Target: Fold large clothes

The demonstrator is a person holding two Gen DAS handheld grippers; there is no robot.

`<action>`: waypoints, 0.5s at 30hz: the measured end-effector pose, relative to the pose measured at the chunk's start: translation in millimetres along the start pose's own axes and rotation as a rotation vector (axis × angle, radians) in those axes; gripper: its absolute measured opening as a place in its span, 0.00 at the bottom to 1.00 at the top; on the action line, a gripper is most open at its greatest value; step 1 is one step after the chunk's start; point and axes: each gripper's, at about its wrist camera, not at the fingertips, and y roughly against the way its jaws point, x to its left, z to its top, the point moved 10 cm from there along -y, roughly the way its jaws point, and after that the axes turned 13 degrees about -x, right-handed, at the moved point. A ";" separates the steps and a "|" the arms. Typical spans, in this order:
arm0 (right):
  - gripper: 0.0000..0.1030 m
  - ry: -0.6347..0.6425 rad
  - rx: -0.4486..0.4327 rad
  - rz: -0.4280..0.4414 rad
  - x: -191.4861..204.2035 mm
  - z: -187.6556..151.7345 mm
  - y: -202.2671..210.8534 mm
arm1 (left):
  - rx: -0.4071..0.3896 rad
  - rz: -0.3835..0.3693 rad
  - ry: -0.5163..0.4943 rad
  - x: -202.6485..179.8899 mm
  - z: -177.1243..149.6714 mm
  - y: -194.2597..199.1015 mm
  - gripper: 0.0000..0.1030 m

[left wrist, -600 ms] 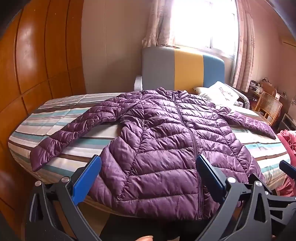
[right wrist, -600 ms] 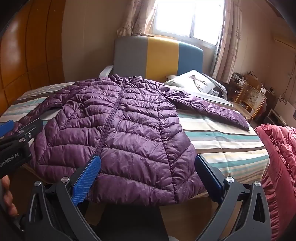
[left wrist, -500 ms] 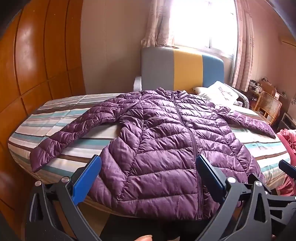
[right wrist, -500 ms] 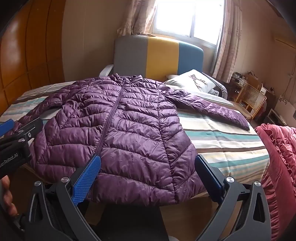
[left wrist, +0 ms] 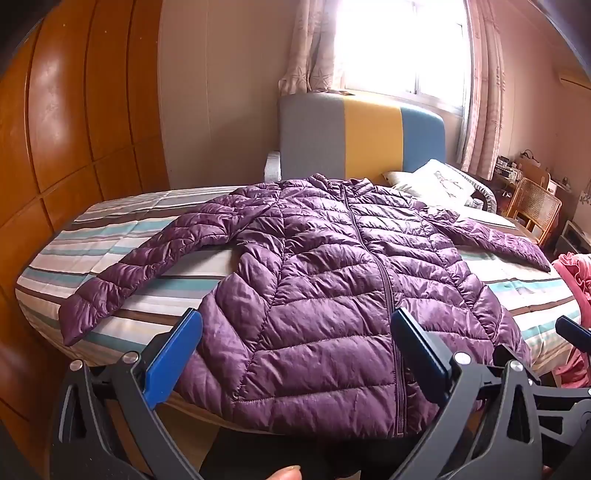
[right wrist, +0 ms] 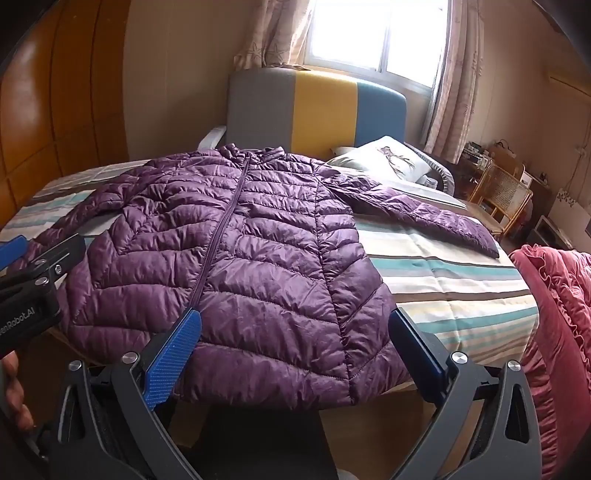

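Both the left gripper (left wrist: 295,354) and the right gripper (right wrist: 293,354) hang wide apart and empty just short of the hem of the purple jacket (left wrist: 332,288), spread flat on the bed (left wrist: 110,240), so folding seems unstarted and the next move likely calls for pinching the sleeve (left wrist: 147,258) at 9 o'clock.

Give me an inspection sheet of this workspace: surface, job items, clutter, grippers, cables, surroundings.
Surface: bed with a striped sheet, bare around the sleeves.
Job's things: purple puffer jacket lies front up, zipped, both sleeves spread, hem hanging over the near bed edge; not yet folded.
Clutter: pillow by the headboard; pink ruffled blanket at the bed's right side.
Grippers: left gripper and right gripper both open, short of the hem, holding nothing.
Cables: nothing seen.
Surroundings: wooden wardrobe on the left, grey, yellow and blue headboard, curtained window, rattan chair.
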 end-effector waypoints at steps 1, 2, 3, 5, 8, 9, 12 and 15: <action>0.97 -0.002 0.001 0.002 0.3 -0.1 -0.1 | -0.001 0.000 0.000 0.0 -0.9 -0.3 0.98; 0.97 -0.004 0.002 0.004 0.2 -0.4 -0.3 | -0.001 0.001 0.000 0.4 -1.6 -1.1 0.98; 0.97 -0.004 0.003 0.004 0.3 -0.6 -0.5 | 0.000 0.002 -0.001 0.5 -1.3 -1.0 0.98; 0.97 -0.003 0.002 0.004 0.5 -0.4 -0.7 | -0.001 0.000 -0.002 -0.1 -0.4 0.1 0.98; 0.97 -0.003 0.005 0.004 0.8 -1.4 -1.4 | -0.001 -0.002 -0.002 -0.2 -0.3 -0.1 0.98; 0.97 -0.004 0.005 0.005 0.6 -1.6 -1.2 | -0.001 -0.003 -0.002 -0.2 -0.6 -0.8 0.98; 0.97 -0.005 0.008 0.004 0.3 -2.7 -0.9 | -0.001 0.000 -0.003 -0.5 -0.1 0.2 0.98; 0.97 -0.005 0.008 0.005 0.3 -2.7 -1.1 | -0.001 -0.002 -0.003 -0.9 0.1 0.7 0.98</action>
